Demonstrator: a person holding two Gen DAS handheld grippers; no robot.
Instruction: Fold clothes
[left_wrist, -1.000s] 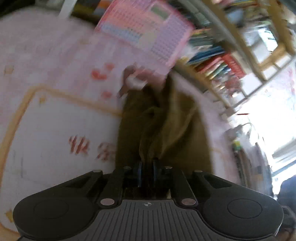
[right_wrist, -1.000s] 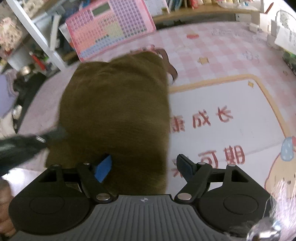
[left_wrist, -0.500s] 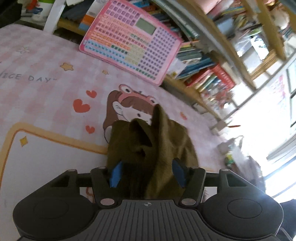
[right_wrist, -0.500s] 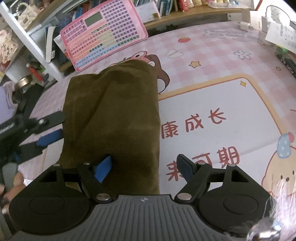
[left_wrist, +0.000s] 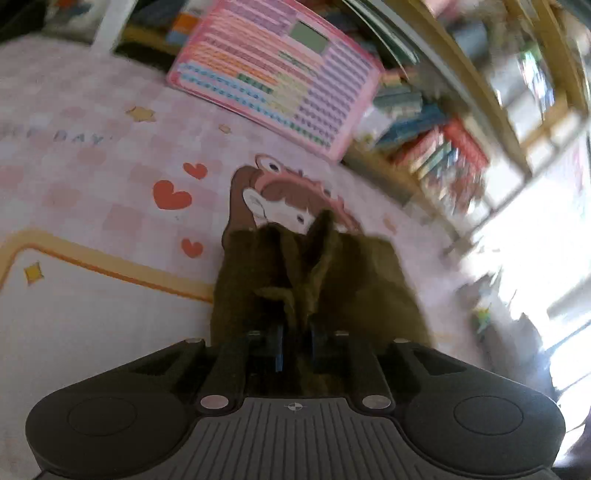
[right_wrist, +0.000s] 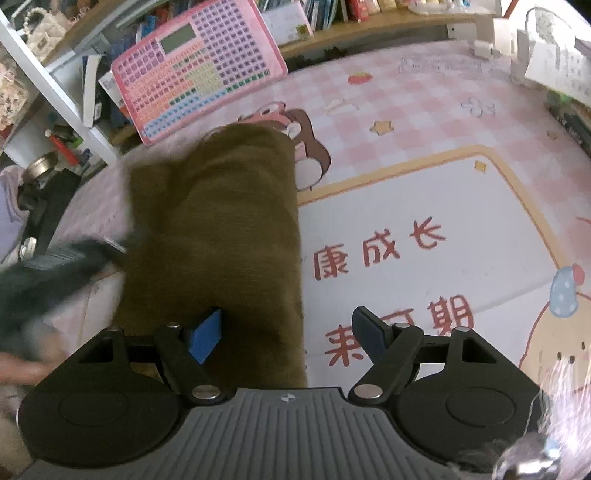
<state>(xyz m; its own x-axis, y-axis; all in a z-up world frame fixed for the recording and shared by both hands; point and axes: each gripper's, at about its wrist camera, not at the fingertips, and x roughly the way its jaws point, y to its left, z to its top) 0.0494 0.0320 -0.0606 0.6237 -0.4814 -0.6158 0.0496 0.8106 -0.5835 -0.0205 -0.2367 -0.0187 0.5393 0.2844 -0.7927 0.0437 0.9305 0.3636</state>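
An olive-brown garment (right_wrist: 218, 236) lies folded lengthwise on the pink cartoon mat (right_wrist: 424, 177). In the left wrist view the garment (left_wrist: 317, 280) bunches up in ridges right in front of my left gripper (left_wrist: 297, 343), whose jaws are closed on a fold of it. My right gripper (right_wrist: 290, 334) is open, hovering over the garment's near right edge; its left pad (right_wrist: 205, 334) is over the cloth, its right pad (right_wrist: 367, 334) over the mat. The left gripper shows blurred in the right wrist view (right_wrist: 62, 266), at the garment's left edge.
A pink toy keyboard tablet (right_wrist: 195, 70) leans at the mat's far edge, also in the left wrist view (left_wrist: 280, 81). Bookshelves (left_wrist: 443, 122) stand behind. A white shelf post (right_wrist: 55, 88) and clutter sit far left. Papers and boxes (right_wrist: 546, 62) lie far right.
My left gripper opened half a second ago and has now shut again on a fold of the garment. The garment's far left part has lifted and bunched. My right gripper stayed open and still.
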